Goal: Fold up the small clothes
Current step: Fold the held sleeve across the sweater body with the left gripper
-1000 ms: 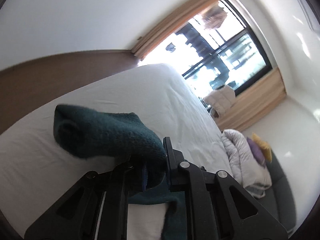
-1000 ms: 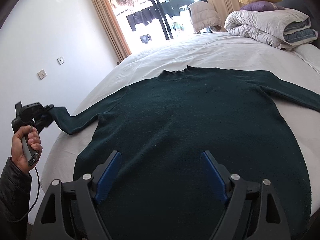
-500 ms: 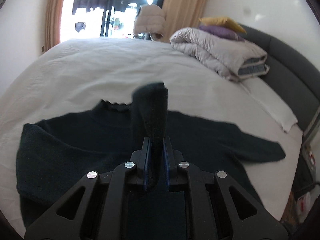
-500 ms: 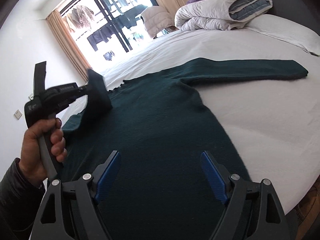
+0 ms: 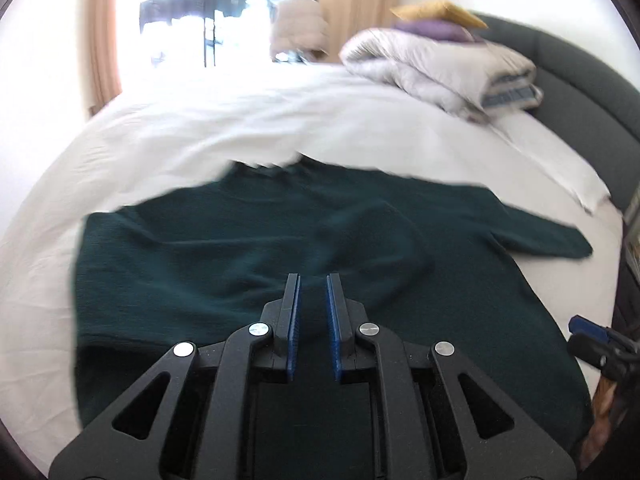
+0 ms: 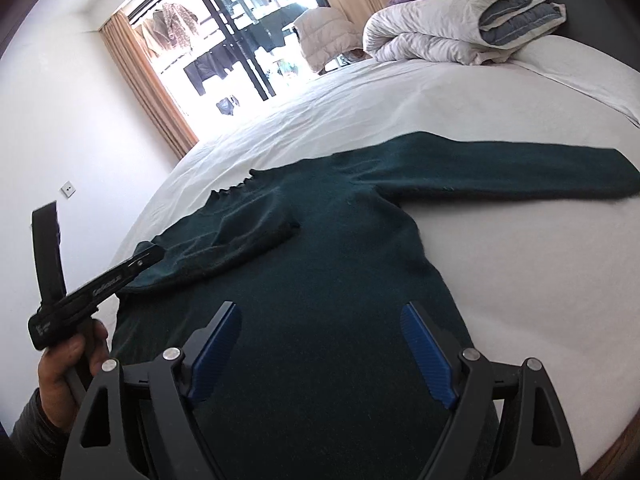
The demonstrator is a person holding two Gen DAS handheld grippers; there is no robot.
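Dark green sweater (image 6: 320, 288) flat ahead, 1 sleeve now folded across; left gripper (image 5: 313, 312) nearly closed, sleeve no longer held; right gripper (image 6: 320, 344) wide open, empty.

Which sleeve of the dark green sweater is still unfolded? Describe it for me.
On the white bed lies the dark green knitted sweater. Its unfolded sleeve stretches flat towards the rolled grey duvet side; the other sleeve lies doubled over the chest.
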